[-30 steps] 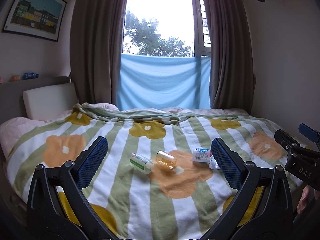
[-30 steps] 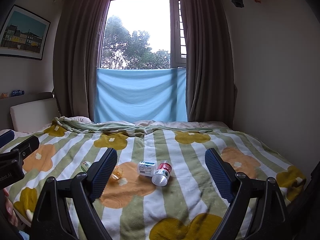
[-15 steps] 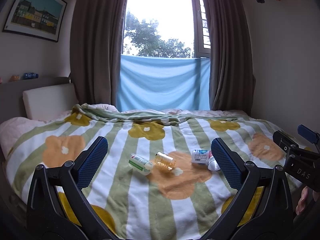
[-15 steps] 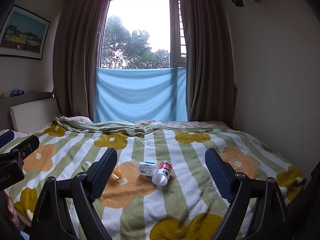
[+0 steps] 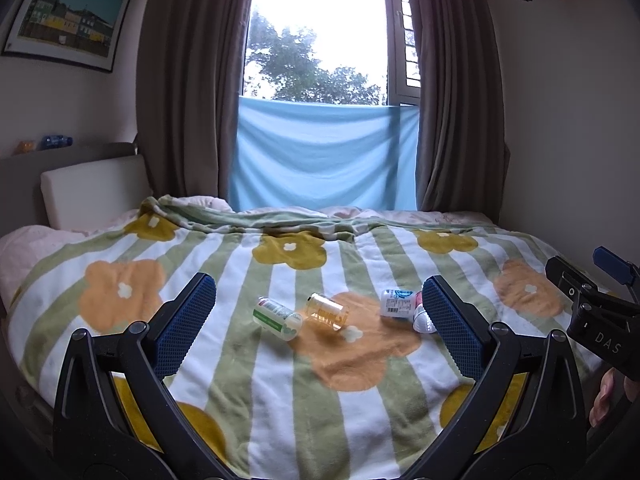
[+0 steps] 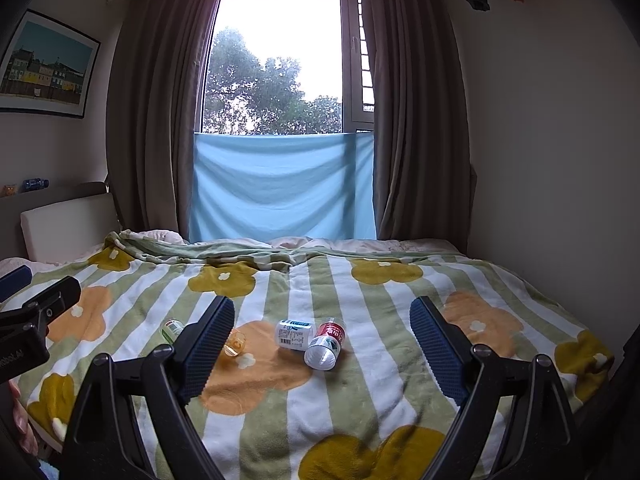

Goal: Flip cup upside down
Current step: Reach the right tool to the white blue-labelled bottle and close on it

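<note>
Several small containers lie on their sides in a row on the flowered blanket (image 5: 280,396). From left to right: a green-labelled one (image 5: 277,317), an amber see-through cup (image 5: 327,312), a white one with a blue label (image 5: 397,303), and a red-labelled clear cup (image 6: 326,343). In the right wrist view the amber cup (image 6: 235,343) is half hidden behind my left finger, and the white one (image 6: 295,334) touches the red-labelled cup. My left gripper (image 5: 316,320) and right gripper (image 6: 322,338) both hover open and hold nothing, short of the row.
The bed fills the room, with a headboard and white pillow (image 5: 94,192) at the left, a wall at the right, and curtains and a blue cloth (image 5: 324,156) over the window behind. A person's fingers (image 5: 602,398) show at the right edge.
Both grippers stay open; the left wrist view has crept slightly, so the containers sit a little higher in it. Nothing on the bed has moved.
</note>
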Motion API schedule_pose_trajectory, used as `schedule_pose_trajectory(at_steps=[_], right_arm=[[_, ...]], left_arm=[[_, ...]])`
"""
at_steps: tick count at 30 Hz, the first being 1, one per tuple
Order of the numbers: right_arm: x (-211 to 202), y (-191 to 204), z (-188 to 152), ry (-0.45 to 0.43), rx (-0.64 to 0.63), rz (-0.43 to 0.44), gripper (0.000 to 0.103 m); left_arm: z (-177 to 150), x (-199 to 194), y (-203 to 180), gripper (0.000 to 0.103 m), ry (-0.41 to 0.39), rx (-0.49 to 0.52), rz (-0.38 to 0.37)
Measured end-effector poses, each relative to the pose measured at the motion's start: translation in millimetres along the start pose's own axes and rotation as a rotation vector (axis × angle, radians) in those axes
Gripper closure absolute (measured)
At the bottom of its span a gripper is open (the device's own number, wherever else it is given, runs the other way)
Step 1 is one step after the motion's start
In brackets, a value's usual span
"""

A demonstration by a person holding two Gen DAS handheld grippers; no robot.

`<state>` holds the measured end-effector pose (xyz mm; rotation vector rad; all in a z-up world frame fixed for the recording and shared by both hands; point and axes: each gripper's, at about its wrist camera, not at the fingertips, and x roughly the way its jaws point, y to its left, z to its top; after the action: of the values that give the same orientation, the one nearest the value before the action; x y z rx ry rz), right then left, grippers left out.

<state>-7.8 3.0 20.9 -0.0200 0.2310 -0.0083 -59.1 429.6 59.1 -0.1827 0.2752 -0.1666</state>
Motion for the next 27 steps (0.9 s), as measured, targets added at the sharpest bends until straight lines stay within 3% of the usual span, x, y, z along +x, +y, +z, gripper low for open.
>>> schedule_pose_trajectory(at_steps=[8,12,20,27], right_arm=[[28.1,-3.9,-3.5,0.041,-0.005,0.027,0.015],[67.7,-6.3,0.1,0.105,-0.051,0.090,0.015],[211.6,-0.4,0.2,0.317,-0.251,0.281,0.015],[335.1,25.3,-28.6,0.539,-0.473,0.439,0.015]], left_arm=[[-6.0,24.2,4.7,0.000,0.061,-0.020,0.002],[-19.6,46.5,7.6,0.000,0.136,-0.045,0.013],[-56.9,90.8,25.3,0.000,0.278,-0.103,0.037],[-81.9,121.2,37.6,0.000,0.348,-0.143,0.076]])
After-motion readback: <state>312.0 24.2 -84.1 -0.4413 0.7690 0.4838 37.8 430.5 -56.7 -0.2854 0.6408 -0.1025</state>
